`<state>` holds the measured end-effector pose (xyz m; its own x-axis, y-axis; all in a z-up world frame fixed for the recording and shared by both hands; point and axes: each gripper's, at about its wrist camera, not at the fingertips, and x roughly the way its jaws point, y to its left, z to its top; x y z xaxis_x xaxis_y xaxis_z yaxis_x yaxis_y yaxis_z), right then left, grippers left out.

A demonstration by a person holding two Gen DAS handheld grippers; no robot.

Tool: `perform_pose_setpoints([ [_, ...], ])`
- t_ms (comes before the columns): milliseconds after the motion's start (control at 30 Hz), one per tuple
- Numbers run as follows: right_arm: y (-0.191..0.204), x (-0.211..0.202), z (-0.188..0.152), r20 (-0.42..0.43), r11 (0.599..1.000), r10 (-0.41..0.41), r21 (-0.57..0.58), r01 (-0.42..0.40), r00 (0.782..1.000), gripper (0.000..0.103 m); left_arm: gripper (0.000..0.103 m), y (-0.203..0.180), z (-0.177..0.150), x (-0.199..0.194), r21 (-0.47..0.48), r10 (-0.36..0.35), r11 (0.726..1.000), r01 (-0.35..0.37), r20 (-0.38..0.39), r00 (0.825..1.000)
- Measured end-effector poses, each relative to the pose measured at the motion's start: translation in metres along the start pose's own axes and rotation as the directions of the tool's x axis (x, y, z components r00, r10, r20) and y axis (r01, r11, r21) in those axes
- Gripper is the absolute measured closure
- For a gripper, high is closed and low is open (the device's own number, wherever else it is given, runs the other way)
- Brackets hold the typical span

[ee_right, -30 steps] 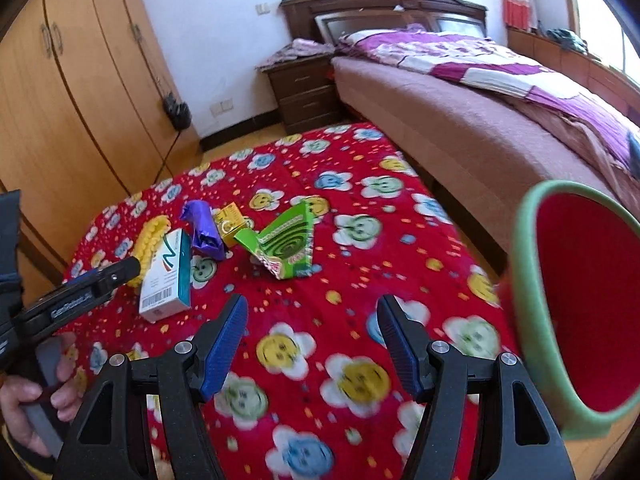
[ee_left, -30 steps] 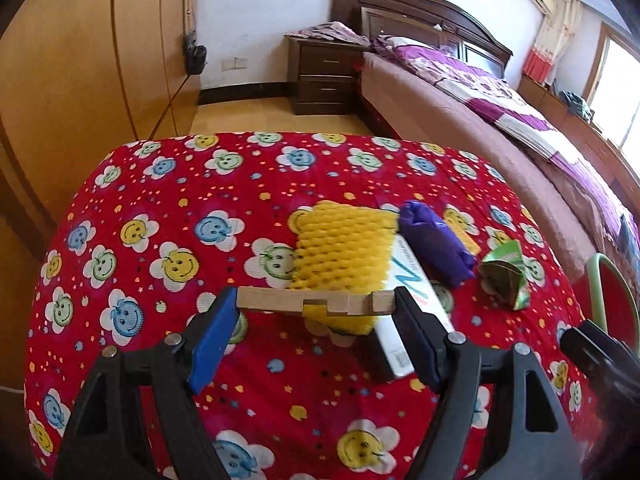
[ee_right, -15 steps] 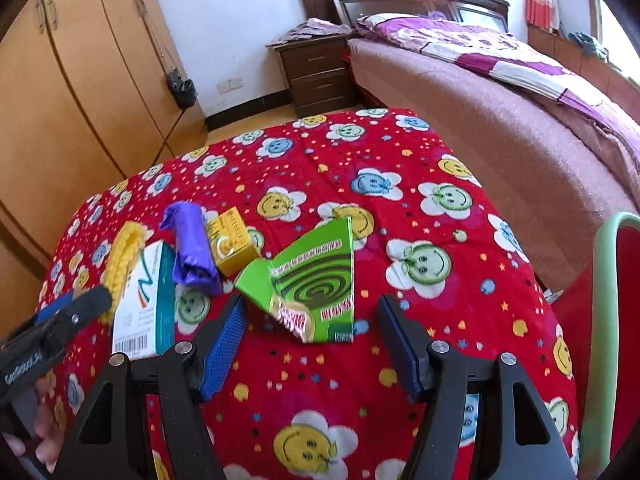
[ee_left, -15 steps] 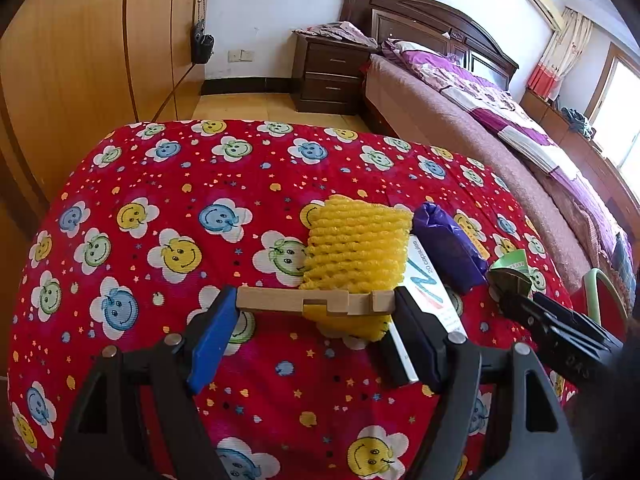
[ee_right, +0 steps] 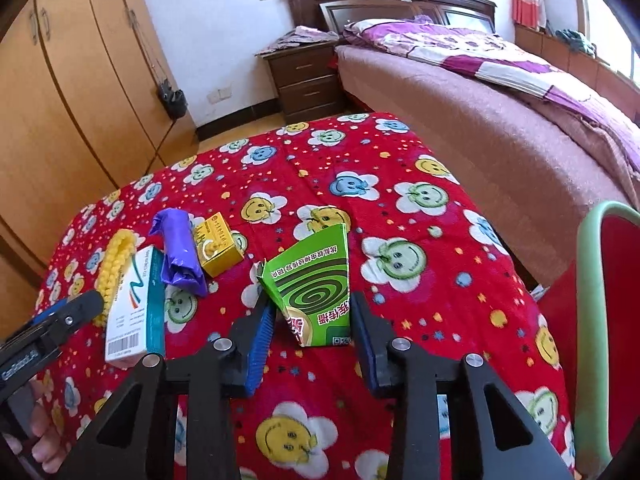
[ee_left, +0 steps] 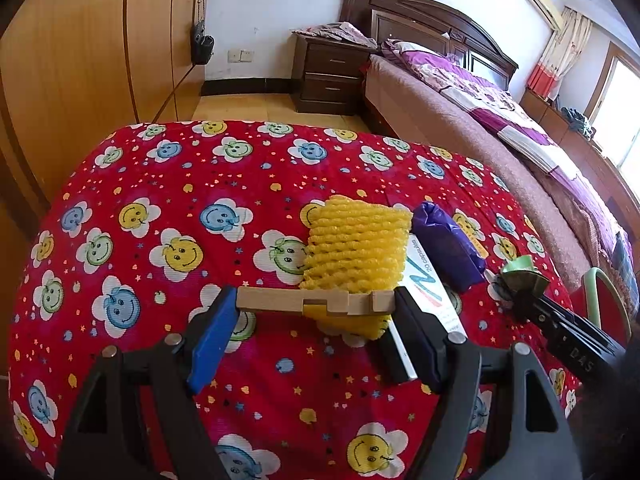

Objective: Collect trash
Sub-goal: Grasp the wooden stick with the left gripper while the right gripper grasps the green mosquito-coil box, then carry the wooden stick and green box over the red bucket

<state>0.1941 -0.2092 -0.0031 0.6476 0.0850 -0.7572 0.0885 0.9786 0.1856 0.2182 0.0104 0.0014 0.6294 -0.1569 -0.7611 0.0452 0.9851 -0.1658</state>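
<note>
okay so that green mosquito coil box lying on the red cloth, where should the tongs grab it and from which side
Take the green box across its narrow near end, coming in from the near edge of the red cloth. It lies flattened, its crumpled near corner offering the narrowest span. The right tongs already straddle that end and are closing; from this view I can't tell whether the pads touch it yet.

The white and teal box [ee_left: 430,280] is showing "20 Capsules" beside a large Z-like mark — plus a barcode at its near end. The green carton [ee_right: 316,288] is bearing Chinese print and a QR code — too distorted to read.
</note>
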Motion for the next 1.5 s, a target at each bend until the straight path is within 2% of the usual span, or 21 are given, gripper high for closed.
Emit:
perform_pose_setpoints([
  [300,-0.014,-0.048,-0.026,0.057,0.999,0.024,0.034,-0.026,0.998,0.064,0.026,-0.01,-0.001,-0.013,0.02,-0.016,1.0,0.016,0.018,1.0],
  [600,-0.04,-0.1,-0.049,0.122,0.996,0.01,0.082,-0.02,0.992,0.064,0.026,-0.034,-0.007,-0.044,0.086,-0.045,0.995,0.041,0.05,0.998],
  [833,-0.066,-0.137,-0.064,0.177,0.992,-0.025,0.123,0.003,0.984,0.064,0.026,-0.066,-0.014,-0.069,0.135,-0.124,0.984,0.116,0.05,0.991],
  [1100,-0.109,-0.166,-0.077,0.224,0.976,-0.091,0.213,0.042,0.97,0.064,0.026,-0.118,-0.027,-0.086,0.21,-0.228,0.952,0.221,0.012,0.974],
  [1500,-0.182,-0.188,-0.1,0.245,0.935,-0.175,0.345,0.083,0.953,0.064,0.026,-0.212,-0.051,-0.087,0.351,-0.328,0.879,0.323,-0.047,0.944],
])
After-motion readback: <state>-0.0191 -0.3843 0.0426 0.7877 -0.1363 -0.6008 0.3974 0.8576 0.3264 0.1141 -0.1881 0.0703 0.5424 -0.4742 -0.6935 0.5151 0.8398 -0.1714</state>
